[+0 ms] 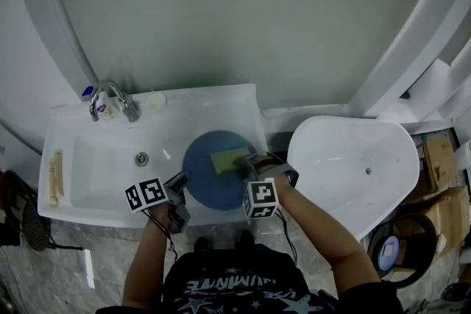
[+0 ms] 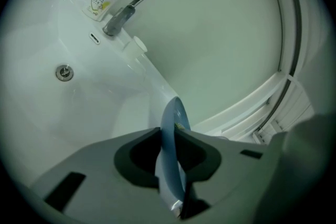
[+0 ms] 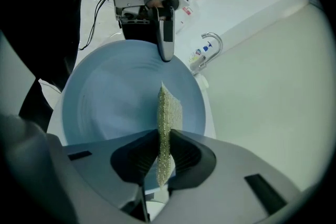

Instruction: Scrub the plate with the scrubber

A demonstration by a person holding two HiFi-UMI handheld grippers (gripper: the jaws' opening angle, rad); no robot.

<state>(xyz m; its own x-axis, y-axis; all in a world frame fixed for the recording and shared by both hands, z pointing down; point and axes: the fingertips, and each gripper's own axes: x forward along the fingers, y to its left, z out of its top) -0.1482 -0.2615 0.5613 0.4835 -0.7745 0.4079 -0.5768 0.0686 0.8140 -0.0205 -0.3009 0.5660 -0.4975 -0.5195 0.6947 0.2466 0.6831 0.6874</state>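
A round blue plate (image 1: 210, 180) is held over the right end of the white sink (image 1: 81, 180). My left gripper (image 1: 182, 184) is shut on the plate's left rim; in the left gripper view the plate (image 2: 169, 149) stands edge-on between the jaws of the left gripper (image 2: 169, 136). My right gripper (image 1: 246, 167) is shut on a yellow-green scrubber (image 1: 228, 159), which lies flat on the plate's upper right part. In the right gripper view the scrubber (image 3: 167, 118) stands edge-on between the jaws of the right gripper (image 3: 164, 139), against the plate (image 3: 115, 102), with the left gripper (image 3: 164, 34) across the rim.
A chrome tap (image 1: 114, 99) and a soap bottle (image 1: 103, 108) stand at the sink's back left, the drain (image 1: 142, 158) in the basin. A brush (image 1: 54, 176) lies on the left ledge. A white bathtub (image 1: 353, 169) stands to the right, boxes (image 1: 439, 162) beyond it.
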